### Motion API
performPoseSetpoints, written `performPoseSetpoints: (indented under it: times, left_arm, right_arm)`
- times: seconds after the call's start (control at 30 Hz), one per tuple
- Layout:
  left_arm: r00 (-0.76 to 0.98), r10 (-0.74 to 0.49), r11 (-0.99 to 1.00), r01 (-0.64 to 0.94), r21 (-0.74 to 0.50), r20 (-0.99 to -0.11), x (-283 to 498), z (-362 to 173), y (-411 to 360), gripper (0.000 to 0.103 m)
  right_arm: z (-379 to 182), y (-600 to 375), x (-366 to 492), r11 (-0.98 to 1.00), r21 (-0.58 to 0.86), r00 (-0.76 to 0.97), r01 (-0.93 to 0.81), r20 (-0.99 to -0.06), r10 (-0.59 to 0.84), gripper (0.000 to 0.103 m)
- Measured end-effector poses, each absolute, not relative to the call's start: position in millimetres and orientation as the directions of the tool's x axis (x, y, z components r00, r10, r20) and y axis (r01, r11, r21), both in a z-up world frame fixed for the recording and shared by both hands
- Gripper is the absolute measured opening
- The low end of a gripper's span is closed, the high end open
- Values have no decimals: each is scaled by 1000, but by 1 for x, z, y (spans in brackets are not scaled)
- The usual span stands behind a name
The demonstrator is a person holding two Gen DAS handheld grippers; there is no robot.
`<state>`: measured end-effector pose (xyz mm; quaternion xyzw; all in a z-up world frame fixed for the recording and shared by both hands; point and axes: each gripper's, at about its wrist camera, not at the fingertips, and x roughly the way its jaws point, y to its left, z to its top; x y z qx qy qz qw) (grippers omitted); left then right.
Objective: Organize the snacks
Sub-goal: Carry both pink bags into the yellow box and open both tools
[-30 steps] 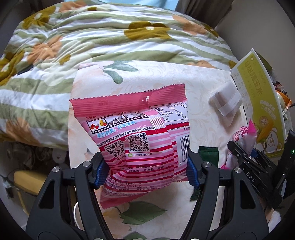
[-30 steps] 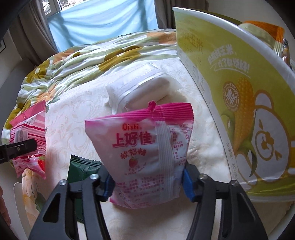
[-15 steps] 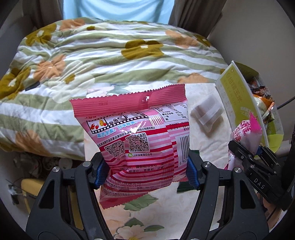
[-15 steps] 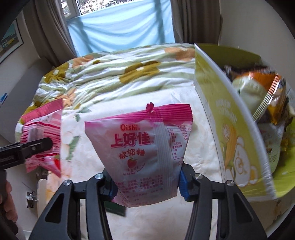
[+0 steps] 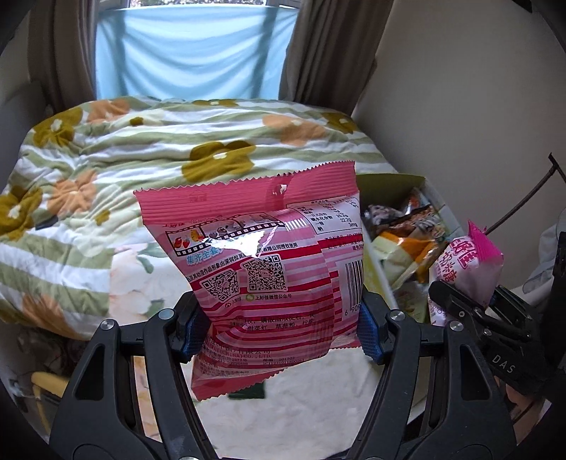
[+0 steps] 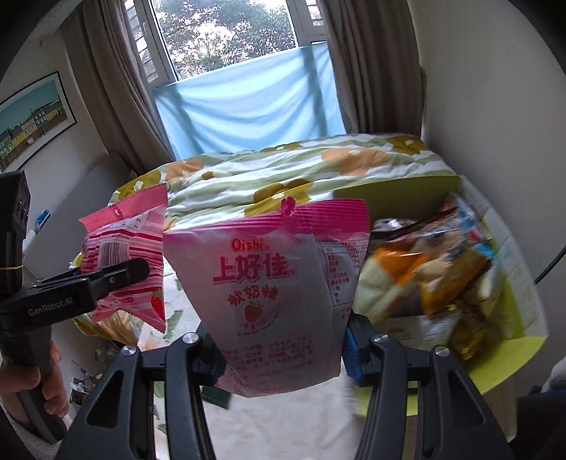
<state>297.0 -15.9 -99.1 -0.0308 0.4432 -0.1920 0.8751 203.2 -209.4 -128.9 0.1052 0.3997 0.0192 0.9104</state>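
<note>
Several snacks already lay in the box (image 6: 509, 350). A striped packet (image 5: 269, 269) was clamped in the left gripper (image 5: 279, 332), a pink packet (image 6: 279, 300) in the right gripper (image 6: 283, 357), both held above the bed, unboxed.

A flowered quilt (image 5: 148, 155) covers the bed beyond the tongs; farther off, brown curtains (image 6: 116, 99) frame a window (image 6: 226, 32); a framed picture (image 6: 33, 116) hangs far left.

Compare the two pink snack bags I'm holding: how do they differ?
The striped bag in the left tool shows red-and-pink stripes, QR codes and a barcode; the Oishi bag in the right tool is pale pink with a strawberry and large red characters. The striped bag's top edge is zigzag-cut; the Oishi bag's is straight. Both are held upright, gripped near the bottom.
</note>
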Motion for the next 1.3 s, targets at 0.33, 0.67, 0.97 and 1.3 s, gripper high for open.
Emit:
performPoseSetpoints:
  times: [0.33,0.67,0.97,1.3]
  left_arm:
    - [506,-416,894,381,-237,-755,271,-105,-171,66]
    - [472,-402,900,359,-245,-785,263,-145,-269,77]
    - [477,-336,935,277,-224,-813,250,-157,-249,101]
    - [508,-299,953,205,-224,-808,230,-151,-192,101]
  right_arm:
    - [-114,-332,170,978,185,692,94,-719,69,48]
    - [-127,-408,165,978,190,660,84,-746,89,48]
    - [-143,-414,167,967,246,633,73,-760,146,48]
    - [-142,-406,171,967,249,633,48,-757,163,48]
